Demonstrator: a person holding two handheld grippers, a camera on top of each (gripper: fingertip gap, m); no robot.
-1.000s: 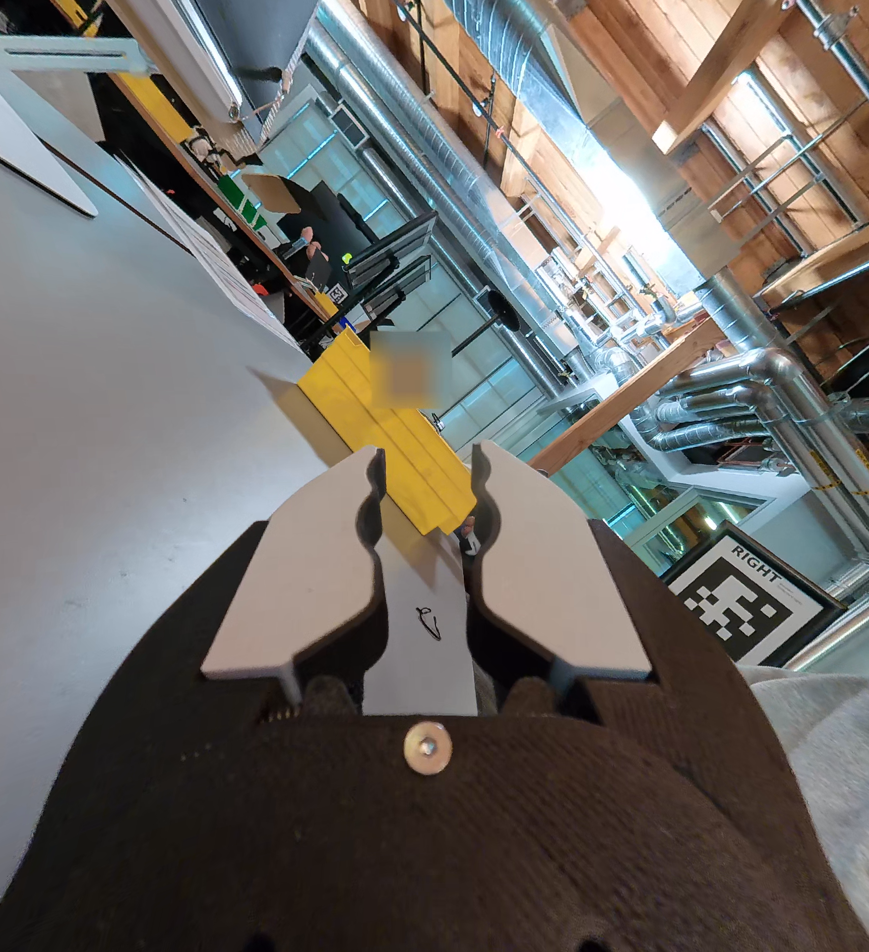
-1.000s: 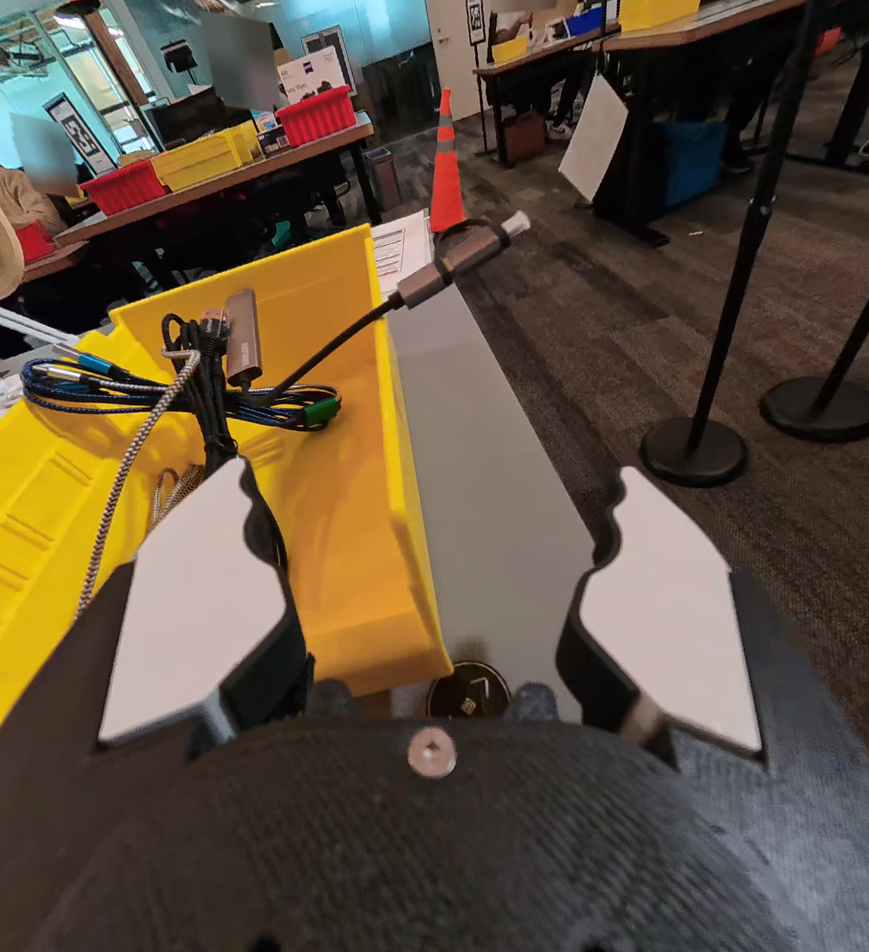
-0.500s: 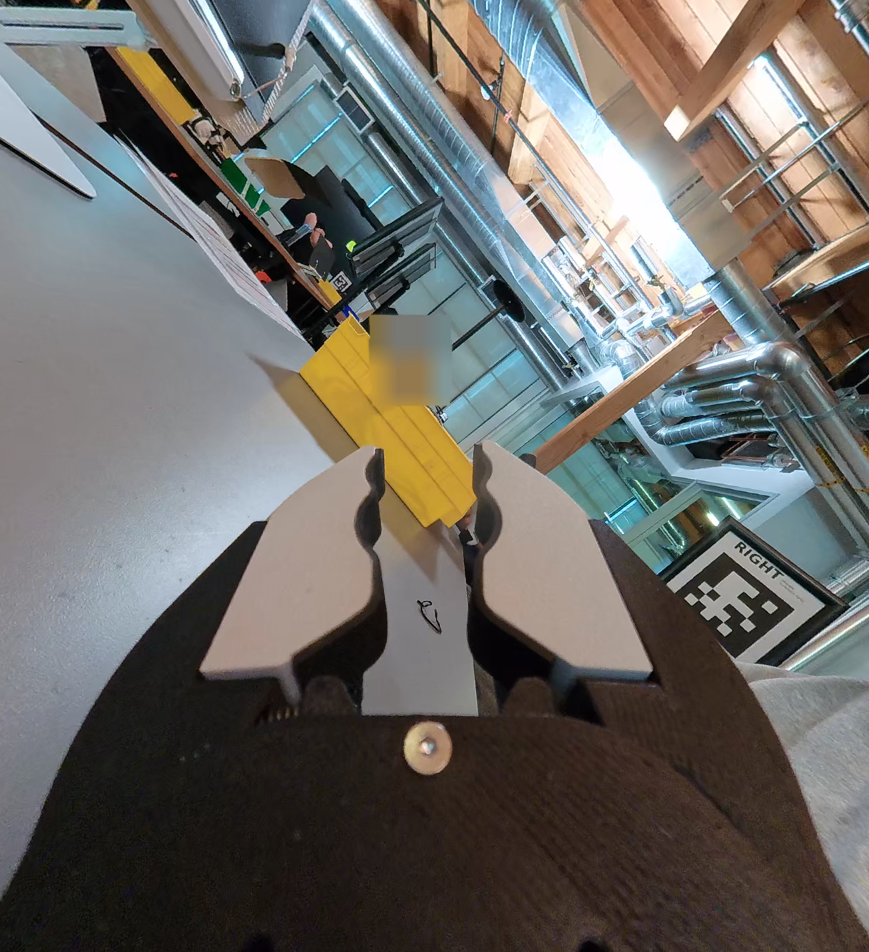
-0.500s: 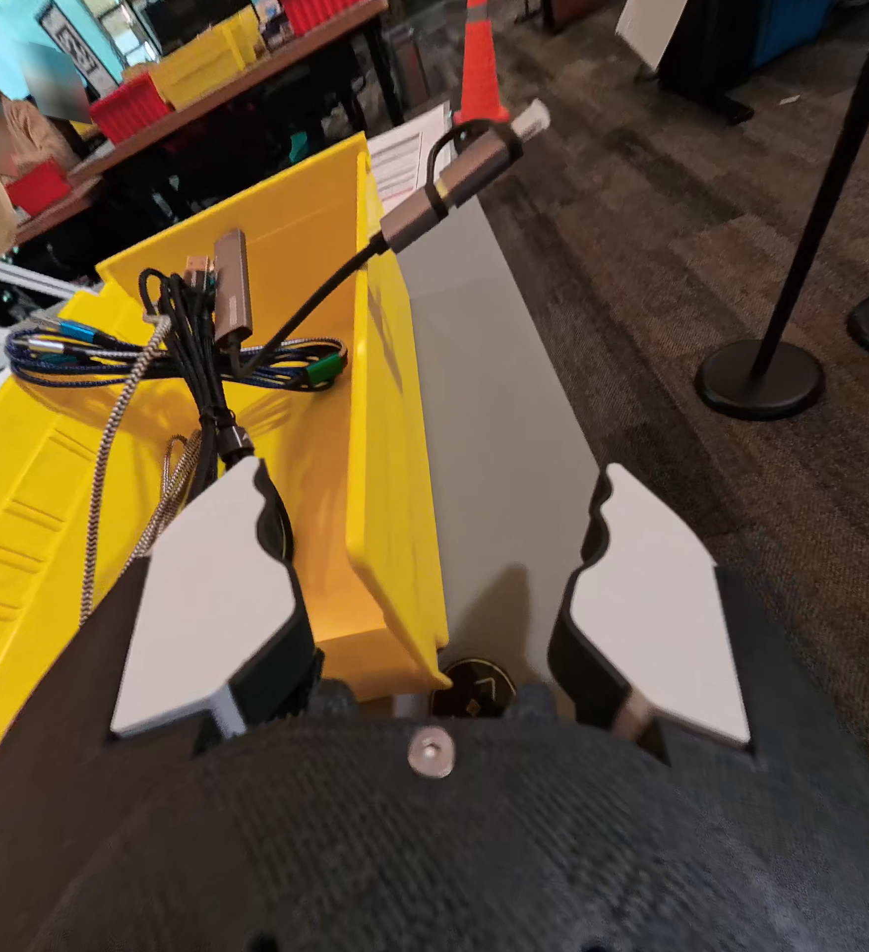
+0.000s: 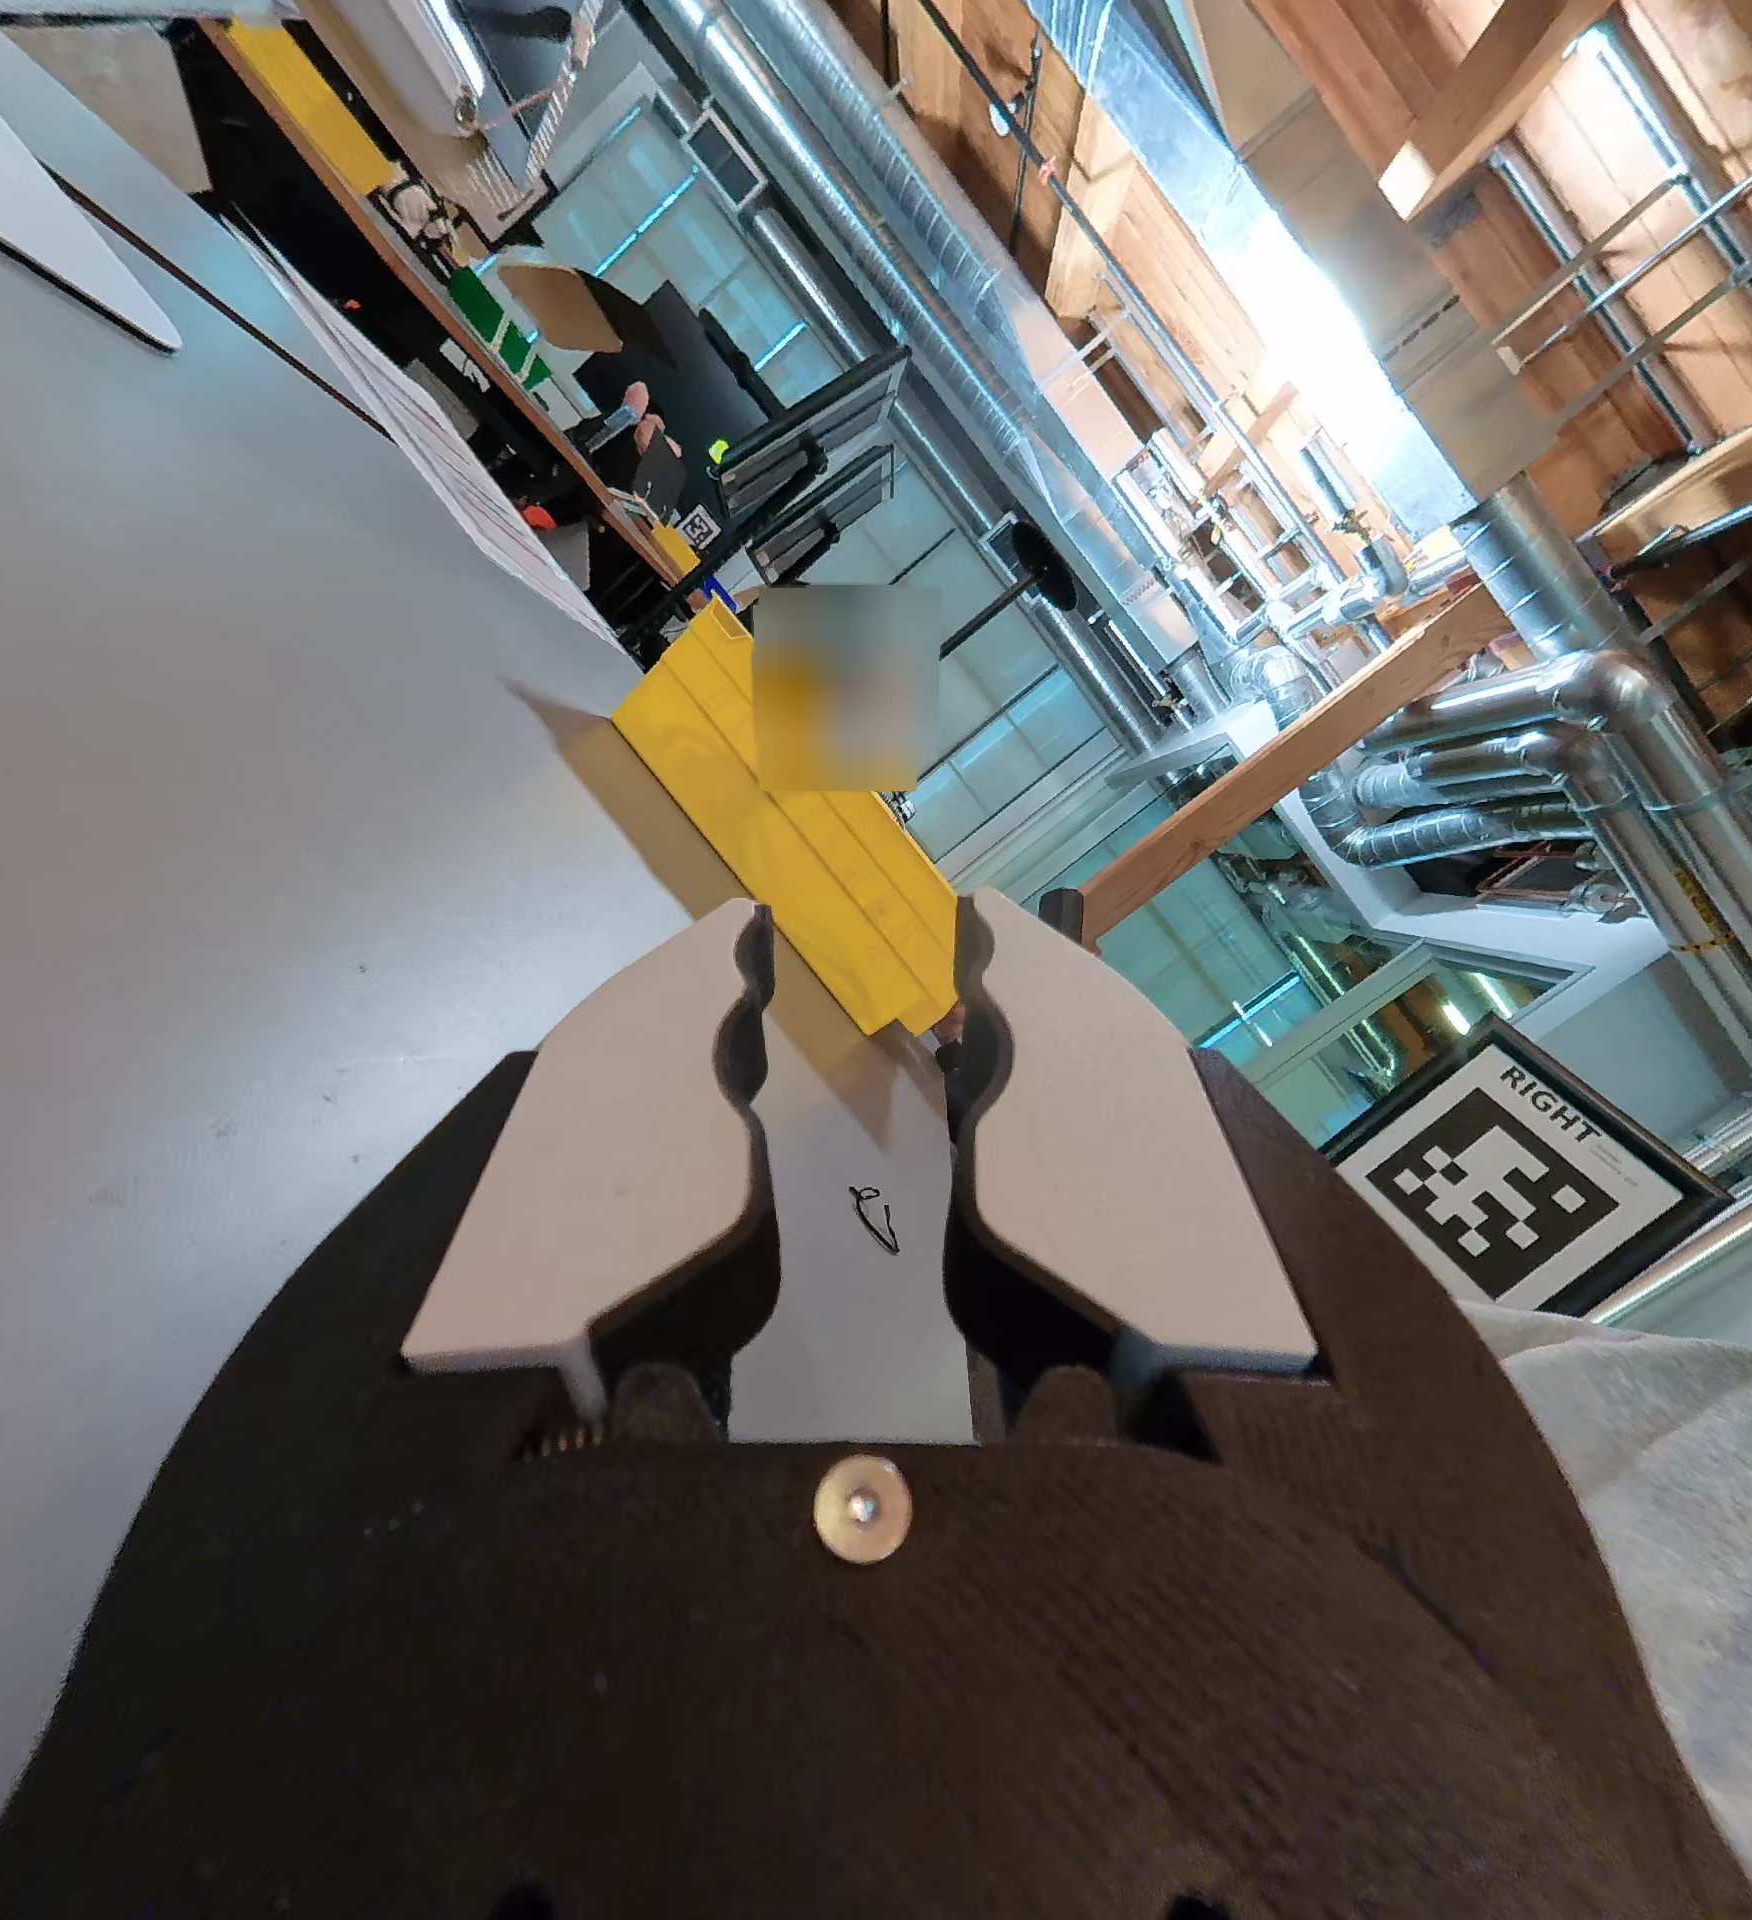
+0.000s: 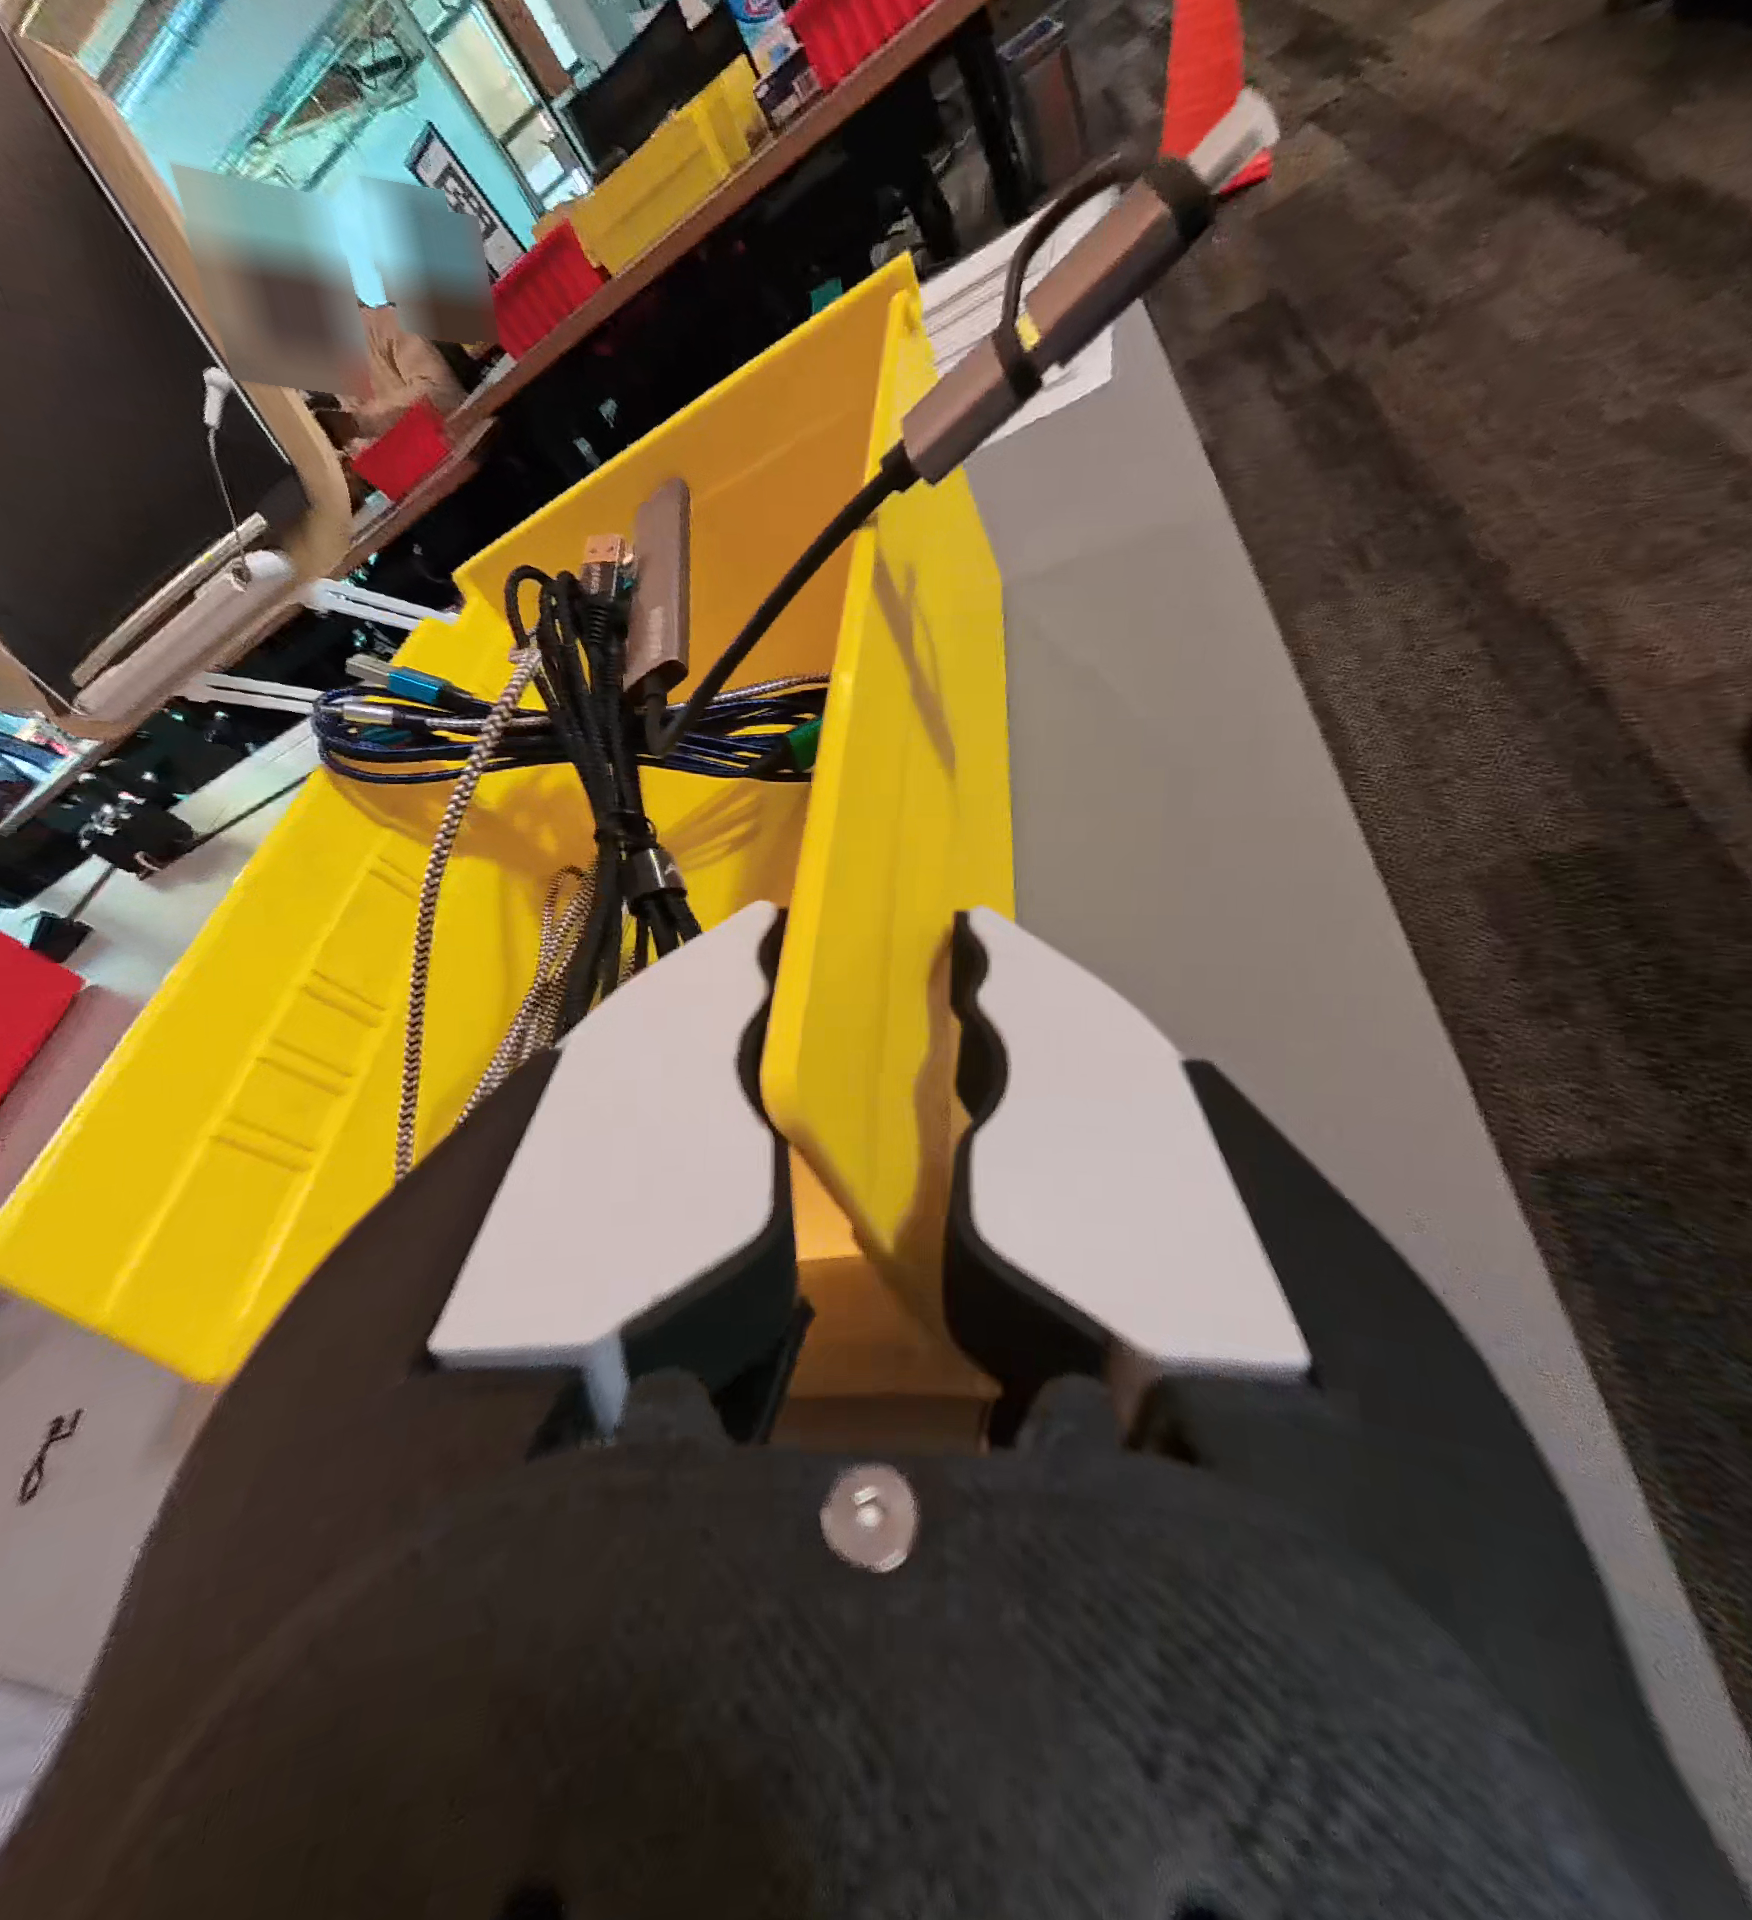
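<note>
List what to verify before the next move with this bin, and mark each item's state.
1. Right gripper jaws shut on the yellow bin side wall: ok.
2. Grip firm enough: cannot tell.
3. Left gripper empty, jaws apart, short of the bin: ok.
4. Cables all inside the bin: not ok, the grey adapter pokes out over the rim.
5. Bin sitting flat on the table: cannot tell.

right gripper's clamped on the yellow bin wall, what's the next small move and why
Probably a slow, level pull on the yellow bin. The right gripper grips only its side wall, loose cables fill it, and one grey adapter overhangs the rim. The left gripper holds nothing.
</note>
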